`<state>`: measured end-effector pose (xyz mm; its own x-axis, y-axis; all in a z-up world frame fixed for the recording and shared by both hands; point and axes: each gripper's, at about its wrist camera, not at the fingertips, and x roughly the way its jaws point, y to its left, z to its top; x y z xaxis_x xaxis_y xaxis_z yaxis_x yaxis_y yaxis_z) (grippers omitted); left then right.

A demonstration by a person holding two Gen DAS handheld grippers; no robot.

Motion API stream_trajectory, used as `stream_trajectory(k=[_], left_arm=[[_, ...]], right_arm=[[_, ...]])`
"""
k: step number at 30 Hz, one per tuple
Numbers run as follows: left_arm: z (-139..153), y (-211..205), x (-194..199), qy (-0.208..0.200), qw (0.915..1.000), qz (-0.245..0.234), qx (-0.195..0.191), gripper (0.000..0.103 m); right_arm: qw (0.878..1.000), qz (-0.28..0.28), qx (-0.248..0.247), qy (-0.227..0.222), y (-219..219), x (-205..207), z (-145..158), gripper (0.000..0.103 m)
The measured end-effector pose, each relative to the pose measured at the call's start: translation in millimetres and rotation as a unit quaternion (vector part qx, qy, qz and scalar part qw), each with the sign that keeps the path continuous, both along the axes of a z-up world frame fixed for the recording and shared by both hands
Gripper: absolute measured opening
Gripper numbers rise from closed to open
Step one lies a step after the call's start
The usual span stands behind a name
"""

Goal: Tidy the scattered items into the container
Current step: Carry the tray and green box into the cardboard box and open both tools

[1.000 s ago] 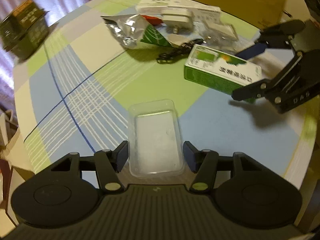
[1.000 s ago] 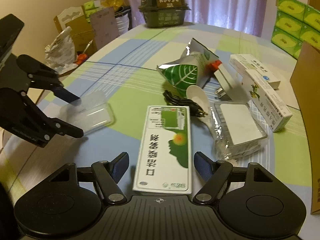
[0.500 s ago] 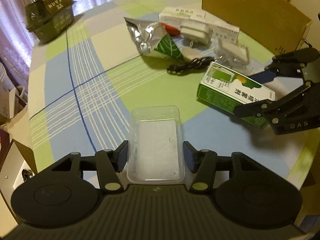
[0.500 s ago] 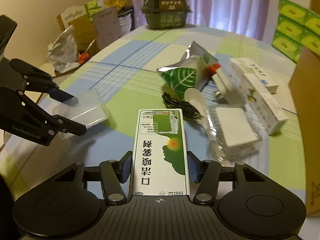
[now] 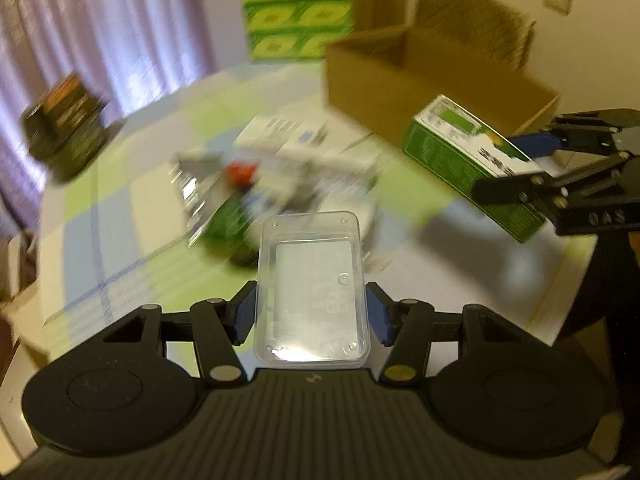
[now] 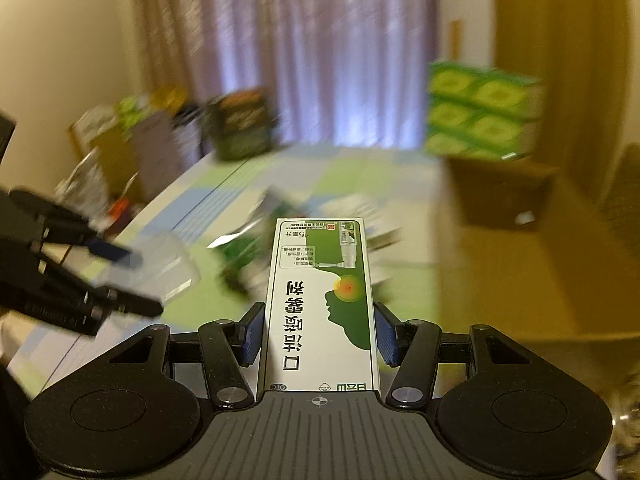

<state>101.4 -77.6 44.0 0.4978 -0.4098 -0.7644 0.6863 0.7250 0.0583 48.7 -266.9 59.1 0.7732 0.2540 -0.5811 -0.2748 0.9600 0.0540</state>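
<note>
The left gripper has its fingers pinching a clear plastic box. The right gripper has its fingers pinching a green and white box.

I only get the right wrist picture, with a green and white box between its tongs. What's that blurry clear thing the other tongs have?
Observer: A clear plastic tray that looks empty, pinched by its long sides in the left tongs.
Operator: Is my box off the table?
Observer: Yes. The left view shows the medicine box held in the air by the right tongs.
Operator: Where's the container?
Observer: The cardboard box stands open-topped just behind it.
</note>
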Motion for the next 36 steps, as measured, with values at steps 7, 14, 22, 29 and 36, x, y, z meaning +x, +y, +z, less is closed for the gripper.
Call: stream_trajectory(k=[7,14,22,29,36], left_arm=[[28,-114,7,-0.01,0.9978,-0.051,-0.041,0.052],[28,-202,40,0.004,0.9963,-0.034,-0.078,0.052],[1,-252,65,0.018,0.9973,-0.03,-0.064,0.052],[-18,-270,69,0.023,0.9985,-0.029,-0.04,0.052],[-18,-265,68,0.01,0.9991,-0.027,-0.032,0.065]], right_arm=[[0.997,-0.071,-0.011,-0.022,-95,27,30,0.058],[0.994,-0.11,0.003,-0.024,-166,58,29,0.058],[0.992,-0.124,0.019,-0.001,-205,79,6,0.058],[0.992,-0.123,0.03,0.018,-212,97,-13,0.058],[0.992,-0.119,0.029,0.026,-208,101,-18,0.058]])
